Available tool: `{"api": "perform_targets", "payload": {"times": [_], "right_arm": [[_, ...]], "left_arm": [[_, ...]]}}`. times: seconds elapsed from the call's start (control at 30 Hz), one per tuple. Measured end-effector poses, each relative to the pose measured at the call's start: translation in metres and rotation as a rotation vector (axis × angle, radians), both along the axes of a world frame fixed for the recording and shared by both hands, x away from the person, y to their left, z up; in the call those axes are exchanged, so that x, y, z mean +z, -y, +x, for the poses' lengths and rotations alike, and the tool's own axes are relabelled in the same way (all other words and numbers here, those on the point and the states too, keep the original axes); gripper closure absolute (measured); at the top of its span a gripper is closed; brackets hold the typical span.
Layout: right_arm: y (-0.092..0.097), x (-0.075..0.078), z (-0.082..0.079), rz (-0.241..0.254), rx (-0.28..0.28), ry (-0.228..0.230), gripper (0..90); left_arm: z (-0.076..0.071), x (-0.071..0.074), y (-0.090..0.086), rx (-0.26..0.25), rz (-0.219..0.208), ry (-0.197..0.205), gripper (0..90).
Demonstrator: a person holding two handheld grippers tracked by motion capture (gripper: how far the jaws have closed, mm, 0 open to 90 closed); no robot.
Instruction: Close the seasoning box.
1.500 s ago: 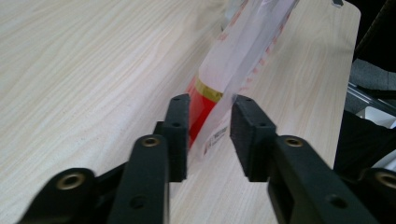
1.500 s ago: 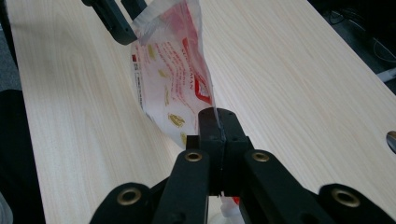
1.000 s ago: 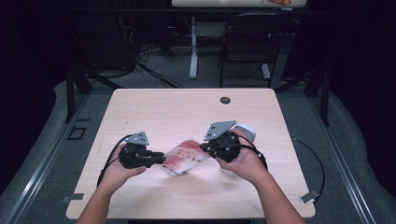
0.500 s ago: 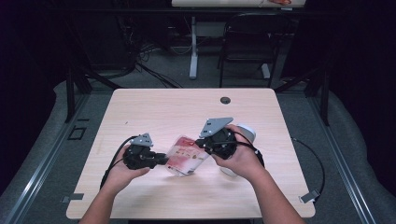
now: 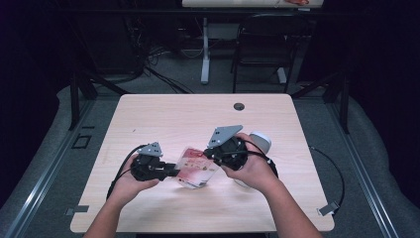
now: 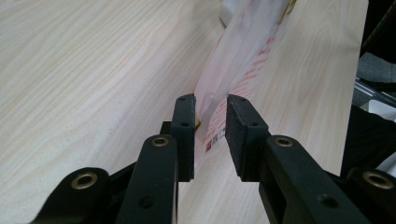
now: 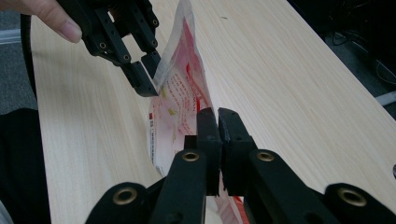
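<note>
between both claws: bag (image 5: 194, 166), edges clamped.

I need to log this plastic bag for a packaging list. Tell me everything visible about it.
The plastic bag is a thin, translucent pouch printed in red with small yellow marks. It is held up off the wooden table, stretched edge-on between the two grippers. The right gripper is pinched on one edge; the left gripper straddles the opposite edge, its jaws having just opened slightly. What is inside cannot be told.
</note>
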State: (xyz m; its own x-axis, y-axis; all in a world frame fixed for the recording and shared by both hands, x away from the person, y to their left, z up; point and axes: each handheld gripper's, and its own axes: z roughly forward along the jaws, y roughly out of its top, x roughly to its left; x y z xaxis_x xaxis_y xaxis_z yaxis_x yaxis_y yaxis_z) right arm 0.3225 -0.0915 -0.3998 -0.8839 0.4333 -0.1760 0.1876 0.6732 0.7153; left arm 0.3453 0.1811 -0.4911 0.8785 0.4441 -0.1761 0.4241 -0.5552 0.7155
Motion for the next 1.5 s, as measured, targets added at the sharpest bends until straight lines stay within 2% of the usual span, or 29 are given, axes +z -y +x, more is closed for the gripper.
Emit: {"api": "perform_targets", "payload": {"times": [0.13, 0.3, 0.53, 0.57, 0.73, 0.9, 1.07, 1.33, 1.5], "right_arm": [[-0.004, 0.000, 0.002, 0.026, 0.013, -0.016, 85.7], [-0.009, -0.002, 0.004, 0.068, 0.025, -0.047, 82.1], [-0.012, -0.002, 0.005, 0.111, 0.046, -0.076, 78.7], [-0.013, -0.002, 0.005, 0.133, 0.057, -0.083, 77.8], [-0.018, 0.001, 0.004, 0.159, 0.072, -0.081, 75.4], [-0.025, 0.005, 0.003, 0.167, 0.092, -0.076, 70.6], [-0.028, 0.007, 0.003, 0.176, 0.102, -0.081, 69.8], [-0.027, 0.009, 0.004, 0.205, 0.108, -0.085, 68.6], [-0.021, 0.012, 0.004, 0.223, 0.092, -0.076, 67.7]], "left_arm": [[-0.003, 0.006, -0.002, -0.006, -0.036, 0.005, 71.7], [-0.005, 0.011, -0.005, -0.007, -0.040, 0.020, 72.3], [-0.007, 0.011, -0.009, 0.003, -0.037, 0.019, 72.3], [-0.008, 0.011, -0.010, 0.008, -0.038, 0.015, 72.2], [-0.009, 0.011, -0.013, 0.015, -0.039, 0.017, 71.2], [-0.010, 0.009, -0.020, 0.038, -0.037, 0.014, 68.7], [-0.010, 0.007, -0.024, 0.052, -0.042, 0.007, 65.9], [-0.012, 0.008, -0.027, 0.066, -0.071, 0.013, 63.0], [-0.012, 0.009, -0.029, 0.072, -0.058, 0.021, 59.9]]}}
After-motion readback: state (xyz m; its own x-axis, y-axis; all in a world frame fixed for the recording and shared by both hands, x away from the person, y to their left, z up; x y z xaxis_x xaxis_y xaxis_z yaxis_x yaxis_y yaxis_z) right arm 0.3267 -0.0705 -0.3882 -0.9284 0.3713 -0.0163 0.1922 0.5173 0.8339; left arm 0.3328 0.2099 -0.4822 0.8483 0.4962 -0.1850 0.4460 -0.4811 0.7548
